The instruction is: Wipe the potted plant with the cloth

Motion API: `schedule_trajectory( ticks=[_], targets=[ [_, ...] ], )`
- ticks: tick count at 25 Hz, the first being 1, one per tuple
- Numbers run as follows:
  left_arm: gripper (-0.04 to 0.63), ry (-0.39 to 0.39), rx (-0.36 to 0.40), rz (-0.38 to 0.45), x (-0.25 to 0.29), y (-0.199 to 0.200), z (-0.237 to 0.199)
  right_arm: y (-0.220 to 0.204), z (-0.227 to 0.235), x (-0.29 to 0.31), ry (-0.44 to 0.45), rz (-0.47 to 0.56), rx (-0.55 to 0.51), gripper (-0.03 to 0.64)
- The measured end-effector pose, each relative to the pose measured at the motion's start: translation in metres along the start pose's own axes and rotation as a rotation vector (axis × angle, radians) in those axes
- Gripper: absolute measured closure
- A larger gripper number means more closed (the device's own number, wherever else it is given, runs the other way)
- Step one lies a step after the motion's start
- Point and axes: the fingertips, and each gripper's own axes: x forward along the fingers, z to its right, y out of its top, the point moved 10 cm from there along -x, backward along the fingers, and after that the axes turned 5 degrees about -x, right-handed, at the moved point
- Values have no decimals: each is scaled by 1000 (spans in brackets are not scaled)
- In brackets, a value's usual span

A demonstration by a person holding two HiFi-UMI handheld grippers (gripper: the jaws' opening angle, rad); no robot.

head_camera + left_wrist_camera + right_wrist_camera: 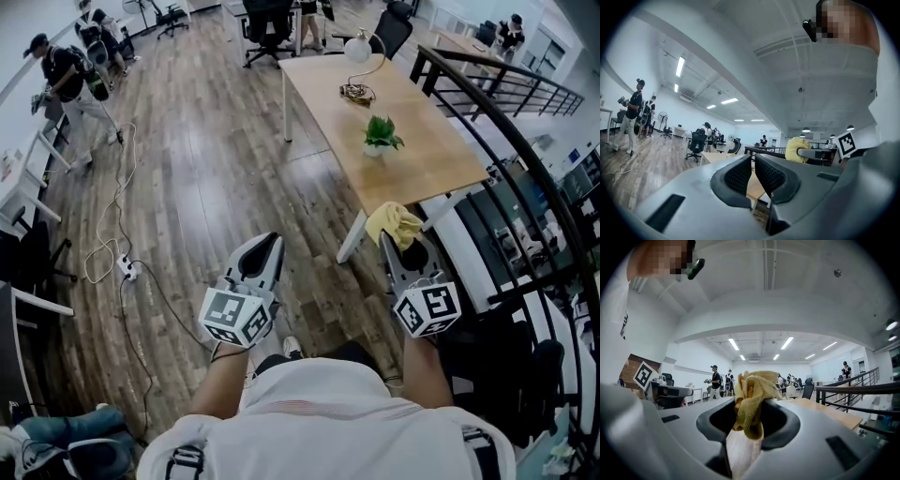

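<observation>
While right claw [400, 242] grips cloth [392, 222], potted plant [381, 136] stands on table [427, 164].

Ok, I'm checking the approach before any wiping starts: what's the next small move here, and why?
Probably carry the right tongs forward toward the table: they're shut on the yellow cloth, but the potted plant stands well ahead on the tabletop, apart from the cloth. The left tongs are shut and empty.

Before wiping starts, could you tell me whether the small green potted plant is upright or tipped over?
Upright: the small green potted plant stands on its base on the light wooden table, leaves rising.
</observation>
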Motion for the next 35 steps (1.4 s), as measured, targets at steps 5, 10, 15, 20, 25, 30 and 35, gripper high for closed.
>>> schedule_trajectory(
  ticks=[5, 10, 15, 20, 25, 30, 35],
  targets=[
    [561, -11, -29, -6, 12, -2, -24, -3, 6, 23, -20, -33, -3, 433],
    [561, 5, -23, -7, 33, 5, -51, -4, 19, 65, -7, -24, 9, 433],
    [561, 24, 3, -3, 73, 21, -81, -2, 40, 121, 26, 8, 16, 433],
    [561, 13, 30, 5, 137, 37, -98, 0, 84, 168, 27, 27, 19, 433],
    [561, -10, 32, -5, 211, 41, -110, -4, 140, 204, 6, 25, 26, 433],
    [561, -36, 31, -42, 279, 37, -112, -16, 201, 230, -40, 22, 63, 433],
    [561, -70, 66, -105, 340, 30, -118, -43, 253, 254, -115, 14, 147, 433]
  ],
)
